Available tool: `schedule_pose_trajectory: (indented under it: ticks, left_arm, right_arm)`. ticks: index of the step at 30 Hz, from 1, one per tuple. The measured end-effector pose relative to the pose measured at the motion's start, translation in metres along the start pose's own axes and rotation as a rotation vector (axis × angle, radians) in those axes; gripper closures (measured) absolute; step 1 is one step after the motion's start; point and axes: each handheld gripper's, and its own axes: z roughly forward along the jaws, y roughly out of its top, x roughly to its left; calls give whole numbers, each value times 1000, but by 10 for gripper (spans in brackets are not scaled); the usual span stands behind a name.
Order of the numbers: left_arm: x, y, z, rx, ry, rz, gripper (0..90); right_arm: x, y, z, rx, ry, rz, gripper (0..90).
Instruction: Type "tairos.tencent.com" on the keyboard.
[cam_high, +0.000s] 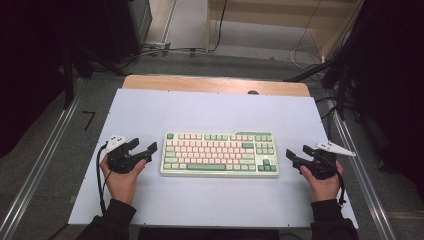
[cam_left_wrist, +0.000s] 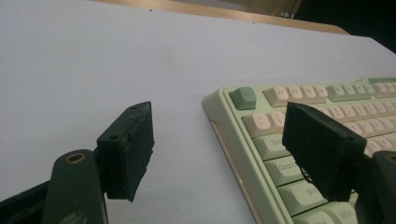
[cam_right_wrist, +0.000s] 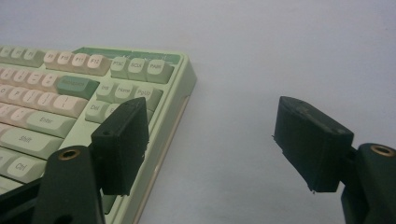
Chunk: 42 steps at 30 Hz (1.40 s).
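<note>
A pale green keyboard (cam_high: 220, 153) with pink, cream and dark green keys lies in the middle of the white mat (cam_high: 200, 112). My left gripper (cam_high: 142, 147) rests just off its left end, jaws open and empty. In the left gripper view the keyboard (cam_left_wrist: 308, 140) sits to the right, its left edge between the spread jaws of my left gripper (cam_left_wrist: 229, 154). My right gripper (cam_high: 299, 154) is held off the keyboard's right end, open and empty. The right gripper view has the keyboard's (cam_right_wrist: 84, 107) right end on the left, partly behind one jaw of my right gripper (cam_right_wrist: 215, 149).
The mat covers a wooden table (cam_high: 215, 84) whose far edge shows beyond it. Metal rails (cam_high: 45, 160) run along both sides. Cables (cam_high: 305, 50) and dark stands lie on the floor past the table. Bare mat surrounds the keyboard.
</note>
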Motion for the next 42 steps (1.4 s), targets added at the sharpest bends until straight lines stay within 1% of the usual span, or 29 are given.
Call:
schedule_pose_trajectory:
  ticks: [3,4,7,10,16,22,24,26,32,34,42]
  left_arm:
    - [-2,1,-1,-7,-12,-3,256]
    - [-3,1,-1,-10,-16,-4,257]
    - [-5,1,-1,-13,-21,-4,257]
    - [-7,2,-2,-17,-28,-7,257]
    - [-10,2,1,-15,-46,-15,259]
    - [-13,3,2,-16,-56,-13,259]
    - [-15,3,4,-12,-67,-21,259]
    - [-16,3,4,-9,-70,-19,260]
    - [-19,4,7,-7,-81,-29,263]
    - [-20,4,8,-4,-84,-22,264]
    - [-23,4,11,-4,-88,-19,264]
  right_arm:
    - [2,0,0,-3,10,2,252]
    - [4,1,0,-1,20,-2,253]
    - [7,1,1,-2,30,-8,254]
    - [14,2,4,1,52,-15,254]
    - [26,5,10,4,80,-38,252]
    - [34,7,14,0,114,-41,253]
    - [36,8,15,5,116,-45,253]
    - [39,9,17,5,125,-49,253]
    - [45,12,20,-1,142,-53,266]
    - [47,13,21,-4,145,-60,277]
    - [54,16,22,-13,154,-75,300]
